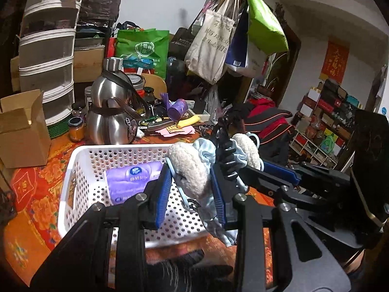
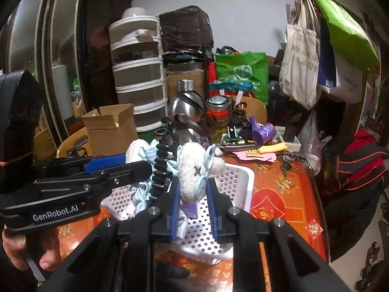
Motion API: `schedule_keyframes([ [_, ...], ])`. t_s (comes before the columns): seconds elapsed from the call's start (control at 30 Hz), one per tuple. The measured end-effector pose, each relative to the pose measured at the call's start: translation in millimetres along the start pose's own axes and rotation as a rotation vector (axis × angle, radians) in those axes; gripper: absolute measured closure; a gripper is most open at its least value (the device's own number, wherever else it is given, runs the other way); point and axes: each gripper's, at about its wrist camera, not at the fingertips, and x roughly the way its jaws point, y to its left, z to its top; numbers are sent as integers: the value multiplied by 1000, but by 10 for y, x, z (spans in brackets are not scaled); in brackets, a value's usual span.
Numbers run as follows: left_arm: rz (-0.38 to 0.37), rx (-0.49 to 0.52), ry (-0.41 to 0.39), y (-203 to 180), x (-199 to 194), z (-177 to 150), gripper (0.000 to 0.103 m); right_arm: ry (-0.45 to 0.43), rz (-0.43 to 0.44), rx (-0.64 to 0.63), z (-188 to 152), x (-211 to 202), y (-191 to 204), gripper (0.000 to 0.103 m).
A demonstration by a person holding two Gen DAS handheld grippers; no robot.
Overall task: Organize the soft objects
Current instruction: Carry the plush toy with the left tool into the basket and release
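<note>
A pair of fluffy cream earmuffs [image 1: 192,170] with a black coiled band [image 1: 226,155] and pale blue cloth hangs between both grippers, above a white perforated basket [image 1: 82,155]. My left gripper [image 1: 192,170] is shut on one cream pad. My right gripper [image 2: 192,182] is shut on the other pad [image 2: 190,170]; it shows at the right in the left wrist view [image 1: 279,170]. A purple tissue pack [image 1: 131,180] lies in the basket. The basket also shows in the right wrist view [image 2: 240,185].
The table has a red flowered cloth [image 1: 31,194]. Behind the basket stand two steel kettles [image 1: 109,112], a cardboard box [image 1: 22,131], jars, a purple cup [image 1: 177,109] and a white drawer tower [image 1: 48,48]. Bags hang from a rack [image 1: 231,36] at the back right.
</note>
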Motion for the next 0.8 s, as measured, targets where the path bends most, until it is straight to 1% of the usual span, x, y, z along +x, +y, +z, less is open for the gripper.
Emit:
schedule_keyframes([
  [0.17,24,-14,57,112,489,27,73,48,-16,13,-39,368,-176,84],
  [0.3,29,-25,95,192,796,-70,73,79,-34,48,-146,588,-277,84],
  [0.37,36,-34,119,219,938,-108,73,97,-51,45,-202,678,-293,84],
  [0.5,27,-51,147,286,1117,-191,73,110,-68,41,-264,794,-323,84],
  [0.57,25,-57,148,326,1186,-219,73,111,-67,36,-274,817,-324,83],
  [0.73,32,-56,149,364,1264,-261,73,115,-102,7,-313,846,-300,82],
  [0.8,20,-73,150,400,1263,-272,73,123,-105,19,-331,857,-331,81],
])
